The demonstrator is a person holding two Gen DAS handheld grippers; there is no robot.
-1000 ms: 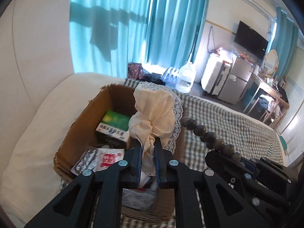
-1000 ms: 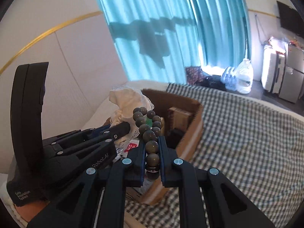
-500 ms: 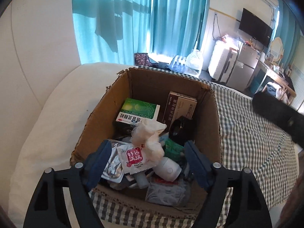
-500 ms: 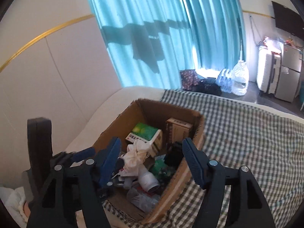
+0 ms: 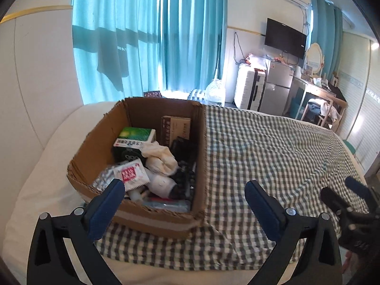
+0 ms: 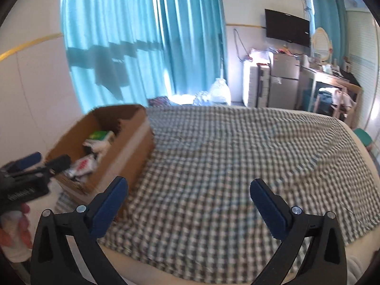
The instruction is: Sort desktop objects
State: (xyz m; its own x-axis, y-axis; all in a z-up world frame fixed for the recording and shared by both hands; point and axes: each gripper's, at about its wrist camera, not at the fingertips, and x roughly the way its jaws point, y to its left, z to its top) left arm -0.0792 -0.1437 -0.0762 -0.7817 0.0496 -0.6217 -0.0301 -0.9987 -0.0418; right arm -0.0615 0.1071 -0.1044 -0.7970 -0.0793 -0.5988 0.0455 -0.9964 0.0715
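A cardboard box [image 5: 95,152] stands on the checked cloth [image 5: 261,156], full of small packets and cartons. A cream lace cloth [image 5: 161,159] lies on top of them, and the dark bead string [image 5: 186,178] lies by the box's right wall. My left gripper [image 5: 184,186] hangs in front of the box, jaws opening wide, nothing between its pads. My right gripper [image 6: 188,184] is over the bare checked cloth [image 6: 237,154] to the right of the box [image 6: 133,147], jaws also opening and empty. The left gripper [image 6: 30,166] shows blurred at the left edge of the right wrist view.
A white padded headboard and a pillow [image 5: 42,171] lie left of the box. Turquoise curtains [image 5: 147,35] hang behind. A water jug [image 5: 215,91], a suitcase [image 5: 247,90], a small fridge [image 5: 276,87] and a desk stand beyond the bed's far edge.
Both grippers opened and let go: the lace cloth and the bead string now lie in the box. Both grippers then drew back and swung right, the right one farther.
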